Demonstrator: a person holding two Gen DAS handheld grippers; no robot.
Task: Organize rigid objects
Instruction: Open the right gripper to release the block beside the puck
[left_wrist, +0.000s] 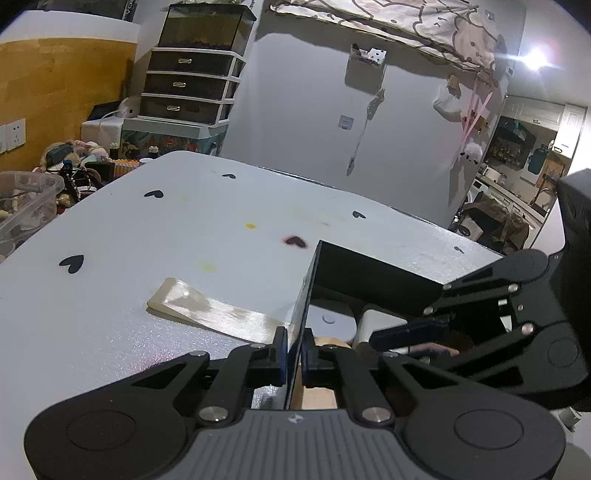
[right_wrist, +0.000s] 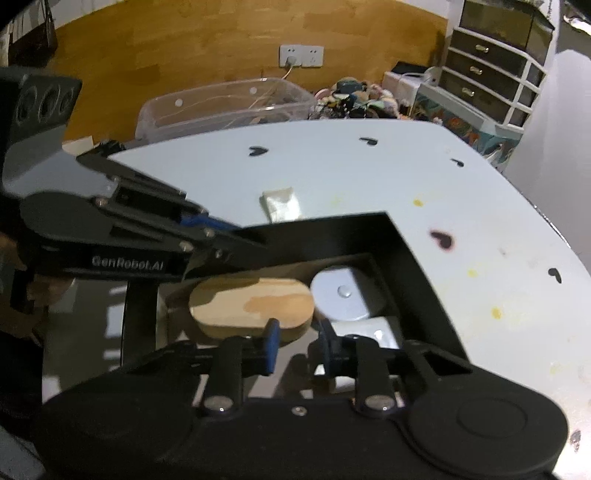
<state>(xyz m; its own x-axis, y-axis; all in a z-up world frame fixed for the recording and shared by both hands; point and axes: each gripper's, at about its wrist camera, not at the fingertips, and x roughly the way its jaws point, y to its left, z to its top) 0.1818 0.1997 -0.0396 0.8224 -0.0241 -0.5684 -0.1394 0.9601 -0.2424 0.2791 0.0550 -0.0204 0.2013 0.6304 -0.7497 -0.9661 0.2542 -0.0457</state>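
A black open box (right_wrist: 406, 254) stands on the white table (right_wrist: 332, 166). Inside lie an oval wooden block (right_wrist: 251, 302), a round grey metal disc (right_wrist: 340, 295) and a white block (right_wrist: 380, 332). My left gripper (left_wrist: 293, 350) is shut on the box's left wall (left_wrist: 306, 291); it also shows in the right wrist view (right_wrist: 236, 236). My right gripper (right_wrist: 297, 343) is open, its fingers just above the wooden block's near edge; it also shows in the left wrist view (left_wrist: 436, 325), reaching into the box. A flat cream strip (left_wrist: 214, 310) lies on the table left of the box.
The table has black heart marks and yellow stains. A clear plastic bin (right_wrist: 221, 107) and a pile of small toys (right_wrist: 354, 96) sit past the far edge. A drawer tower (left_wrist: 192, 85) stands at the back.
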